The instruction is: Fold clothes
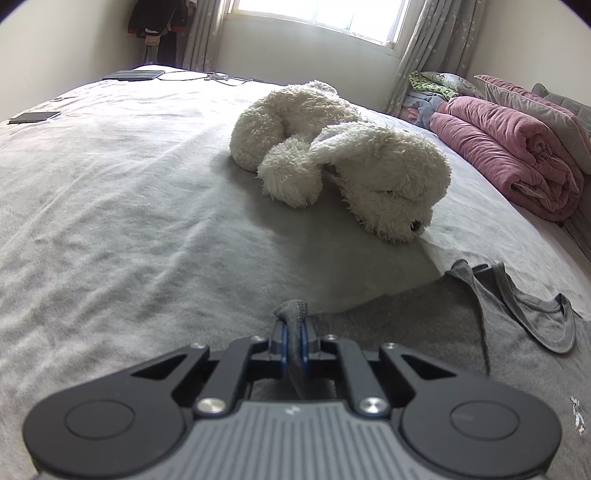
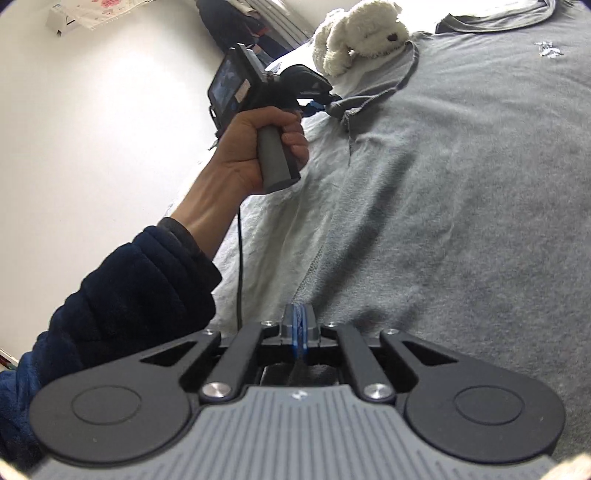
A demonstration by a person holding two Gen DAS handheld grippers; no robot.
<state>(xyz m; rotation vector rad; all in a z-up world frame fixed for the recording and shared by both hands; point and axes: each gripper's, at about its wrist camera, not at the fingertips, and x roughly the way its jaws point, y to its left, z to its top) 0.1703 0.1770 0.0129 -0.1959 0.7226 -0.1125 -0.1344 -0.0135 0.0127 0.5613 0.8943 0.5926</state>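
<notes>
On the bed [image 1: 110, 221], the grey shirt [image 2: 461, 203] is pinched by both the left claw [image 1: 294, 332] and right claw [image 2: 300, 328], a plush dog [image 1: 343, 155] lying at one o'clock.

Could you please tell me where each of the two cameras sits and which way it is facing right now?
Left wrist: on the left gripper, facing across the bed toward the window; no body part shows.
Right wrist: on the right gripper, facing along the grey shirt; the left hand and dark sleeve show.
Shared: grey shirt, plush toy, left gripper.
</notes>
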